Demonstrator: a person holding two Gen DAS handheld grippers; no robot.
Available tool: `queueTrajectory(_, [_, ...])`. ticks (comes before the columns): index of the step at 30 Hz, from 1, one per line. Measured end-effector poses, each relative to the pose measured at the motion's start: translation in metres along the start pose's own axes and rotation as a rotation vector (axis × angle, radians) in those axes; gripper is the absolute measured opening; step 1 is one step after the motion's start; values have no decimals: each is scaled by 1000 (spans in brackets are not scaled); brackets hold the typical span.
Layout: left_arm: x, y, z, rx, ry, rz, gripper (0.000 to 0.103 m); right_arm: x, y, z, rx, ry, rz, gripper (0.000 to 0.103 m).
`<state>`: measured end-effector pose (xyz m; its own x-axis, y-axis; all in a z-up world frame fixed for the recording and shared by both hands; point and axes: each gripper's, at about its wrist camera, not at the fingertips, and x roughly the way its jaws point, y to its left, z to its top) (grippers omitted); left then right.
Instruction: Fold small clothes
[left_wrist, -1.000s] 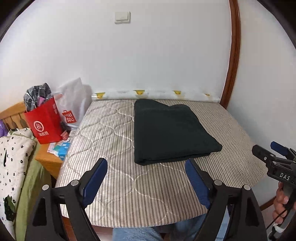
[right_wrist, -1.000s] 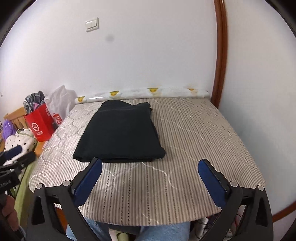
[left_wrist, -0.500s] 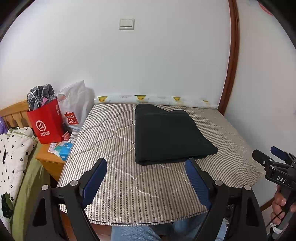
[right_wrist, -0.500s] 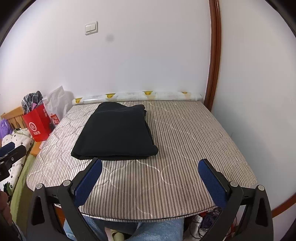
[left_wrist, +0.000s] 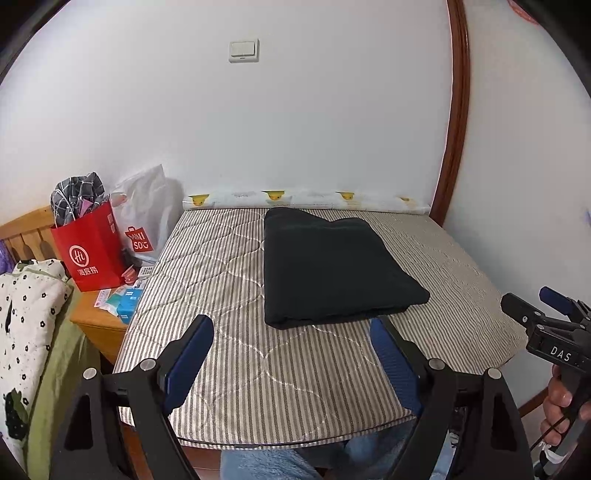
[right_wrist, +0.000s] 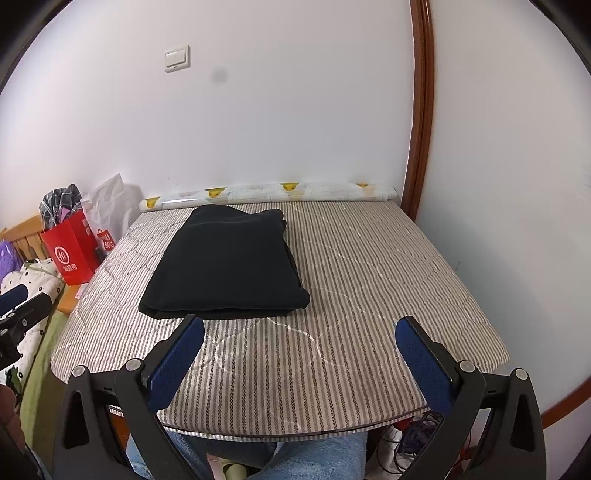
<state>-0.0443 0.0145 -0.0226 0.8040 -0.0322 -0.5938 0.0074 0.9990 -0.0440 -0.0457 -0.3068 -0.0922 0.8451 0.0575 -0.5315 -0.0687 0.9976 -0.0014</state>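
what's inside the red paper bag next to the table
A grey plaid cloth sticks out of the red bag, with something pink beside it. Anything deeper is hidden by the bag's walls.

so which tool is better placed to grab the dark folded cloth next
Left, probably. The left tool is open, and the dark folded cloth lies straight ahead of it. In the right wrist view the cloth sits off to the left of the open right tool, which mostly faces bare striped mattress.

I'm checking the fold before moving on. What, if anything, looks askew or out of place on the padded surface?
Nothing much stands out. The dark folded garment lies flat on the striped pad, edges fairly even, though its far end bunches slightly. Both the left claw and the right claw are open and off it.
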Motion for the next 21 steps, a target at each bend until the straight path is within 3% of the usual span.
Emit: queueTrajectory(21, [1,7,-1,-20,2,-3,86,-4,8,0,-12,-9,-10,102])
